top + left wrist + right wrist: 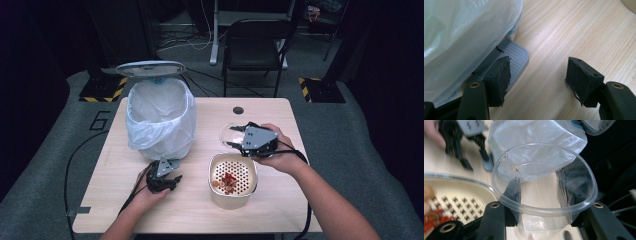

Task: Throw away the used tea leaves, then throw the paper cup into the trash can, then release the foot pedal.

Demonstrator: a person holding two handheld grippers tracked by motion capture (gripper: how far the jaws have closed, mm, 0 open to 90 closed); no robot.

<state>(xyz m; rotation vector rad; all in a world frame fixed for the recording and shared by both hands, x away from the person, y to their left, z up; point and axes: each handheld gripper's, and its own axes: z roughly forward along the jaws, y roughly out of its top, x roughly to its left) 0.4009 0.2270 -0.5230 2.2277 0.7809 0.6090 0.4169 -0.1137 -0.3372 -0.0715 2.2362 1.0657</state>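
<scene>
High view, L to R. White pedal bin w/ translucent plastic liner [160,117] is seen at table's left-rear, grey lid [150,68] stood up. Left gripper [172,178] is parked on the light wooden table [280,210] just in front of the bin; in left gripper view its jaws are spread w/ nothing between them, one pad lying beside the bin's grey ribbed foot pedal [516,56], contact not determinable.

Centre: cream round strainer basket w/ perforated floor [233,181] is noted, holding red/brown food scraps [227,182].

Right: right gripper [234,137] is clamped on the clear thin-walled plastic cup [231,133], held off the table just behind the basket, between basket and bin. In right gripper view the cup [544,185] is gripped across its lower wall, pads [512,192] pressed on opposite sides, mouth tipped toward the bin. A small speck is seen stuck inside near the rim; otherwise cup appears empty.

Handling, judged: cup is v. light, flexible, smooth; wall prob. buckles or cracks if over-squeezed and may slip if under-squeezed. Rim is stiffest but hard to pinch; a hold across the lower body, as present, is considered adequate w/ moderate force. Liner is soft and easily snagged, so approach from above the opening is advised.
</scene>
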